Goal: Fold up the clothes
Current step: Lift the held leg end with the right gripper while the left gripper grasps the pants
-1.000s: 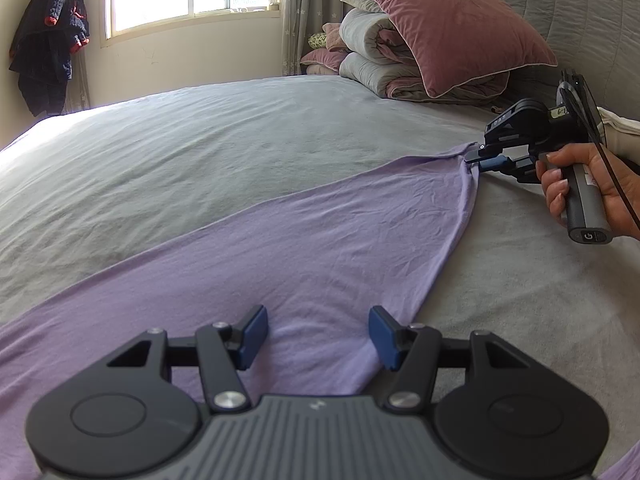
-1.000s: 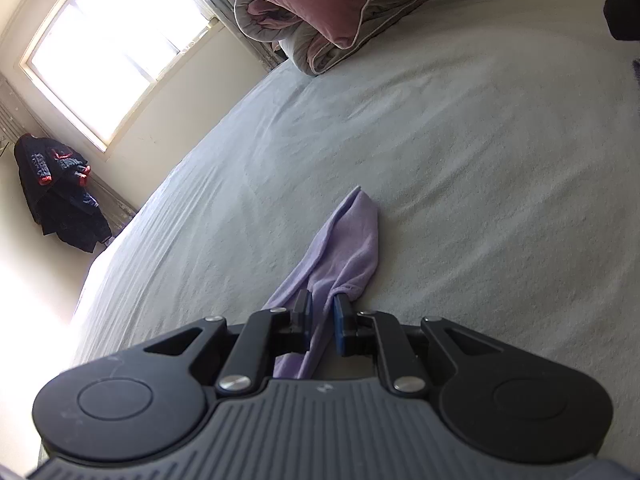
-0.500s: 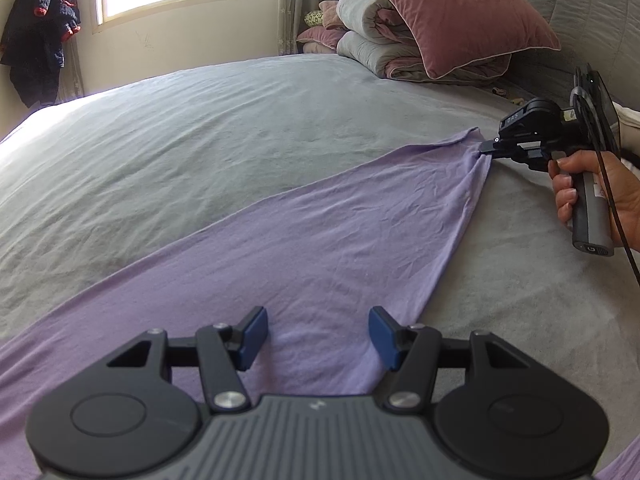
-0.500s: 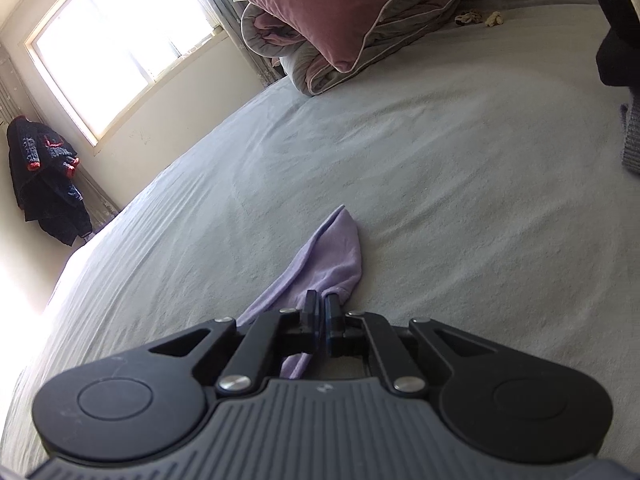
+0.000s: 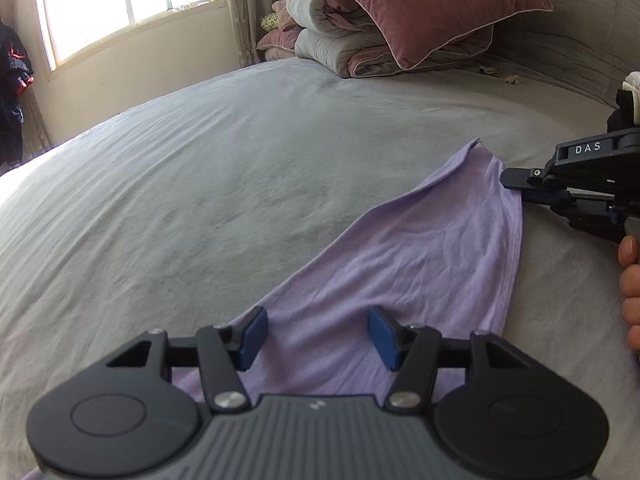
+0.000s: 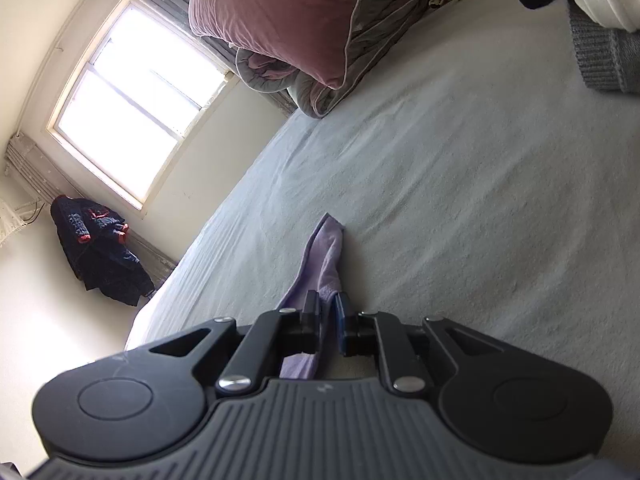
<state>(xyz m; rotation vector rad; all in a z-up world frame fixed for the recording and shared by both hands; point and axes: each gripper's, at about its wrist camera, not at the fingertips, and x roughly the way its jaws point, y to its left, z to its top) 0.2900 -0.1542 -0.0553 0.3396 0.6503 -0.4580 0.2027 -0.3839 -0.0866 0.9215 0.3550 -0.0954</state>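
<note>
One lilac garment [image 5: 420, 248]; right gripper [image 6: 327, 312] pinching corner.

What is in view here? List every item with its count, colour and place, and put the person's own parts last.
purple garment: 1, lilac, spread on the bed between the two grippers.
bed sheet: 1, pale grey, covering the bed.
cushion: 1, dusty pink, leaning on the folded bedding at the head of the bed.
folded duvets: a stack, grey and pink, under the cushion.
window: 1, bright, in the far wall.
dark jacket: 1, navy with red trim, hanging beside the window.
grey knit item: 1, grey, at the bed's right edge.
left gripper: 1, black with blue fingers, open over the garment.
right gripper: 1, black, fingers shut on the garment's edge.
hand: 1, holding the right gripper's handle.
</note>
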